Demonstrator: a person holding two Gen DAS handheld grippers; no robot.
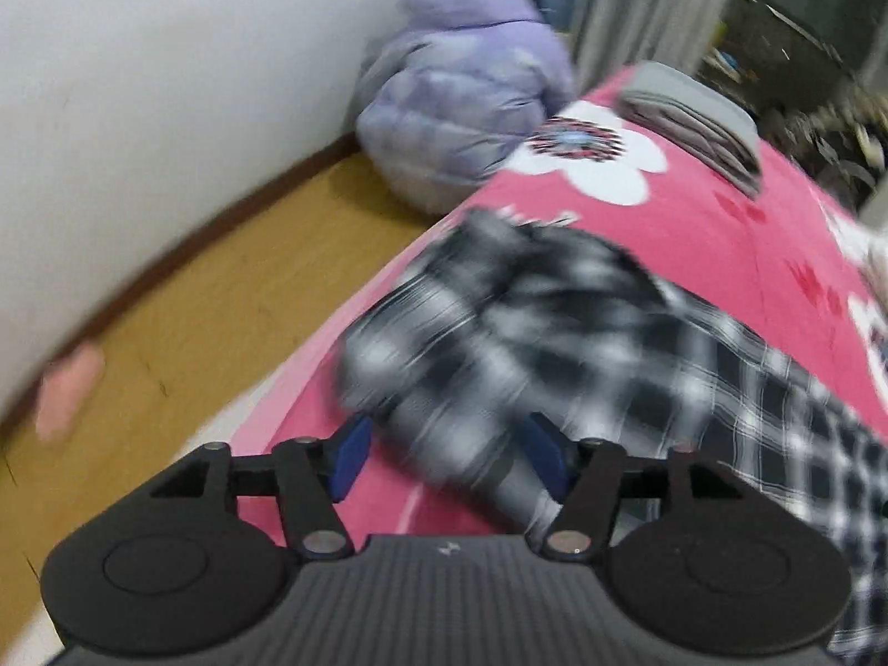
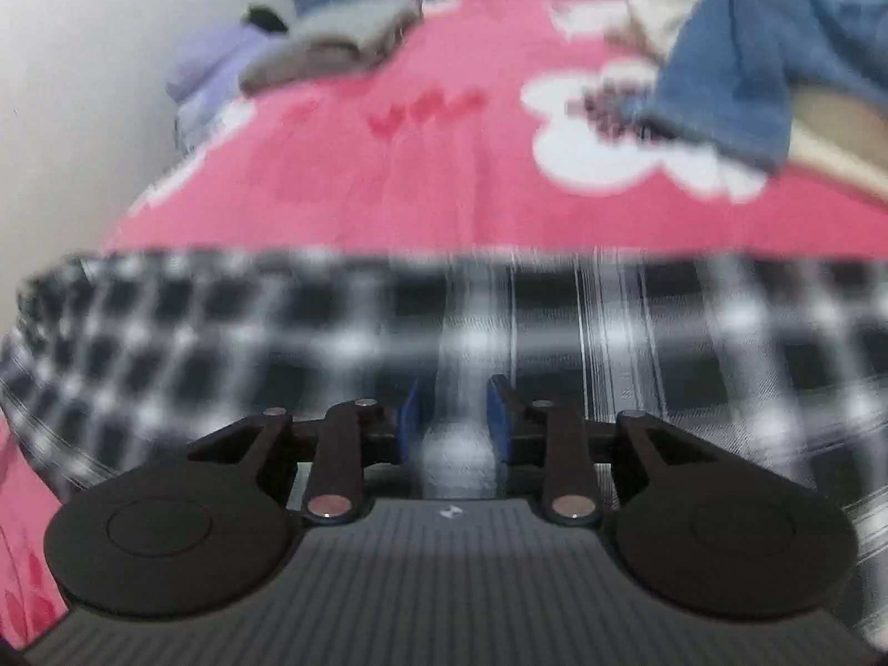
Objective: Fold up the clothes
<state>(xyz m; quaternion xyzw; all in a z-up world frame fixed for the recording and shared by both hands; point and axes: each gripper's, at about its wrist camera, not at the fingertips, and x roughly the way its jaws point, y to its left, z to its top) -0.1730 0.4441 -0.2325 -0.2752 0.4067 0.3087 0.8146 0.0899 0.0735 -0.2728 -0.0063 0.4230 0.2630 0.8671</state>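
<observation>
I'm running both tools over the bed w/ the pink flowered cover (image 2: 444, 166), and both views are smeared, so take details loosely. Left tool (image 1: 449, 458): blue pads stand well apart, and a bunched end of the black-and-white plaid shirt (image 1: 555, 333) sits in the gap; pads don't look pressed on it, so I read it as released w/ cloth loose between. Right tool (image 2: 454, 424): pads closer together but w/ a clear gap, plaid cloth running through it; not clamped as far as I can see, so released too. No earlier frame is given, so I only state how they stand. The shirt lies across the near edge of the bed, filling the lower half of the right view and running from centre to lower right in the left view. It's rumpled at one end and I can't make out neat edges, so my call is this piece is only partly folded, maybe mid-fold. Done so far: a grey folded stack (image 2: 333, 39) sits upper left of the right view, at the far side of the bed. Left to do: a blue denim piece (image 2: 749, 66) and a pale garment beside it, upper right, unfolded in a heap. A lilac puffer jacket (image 1: 460, 111) sits on the floor by the wall; can't tell if it's part of the job.
</observation>
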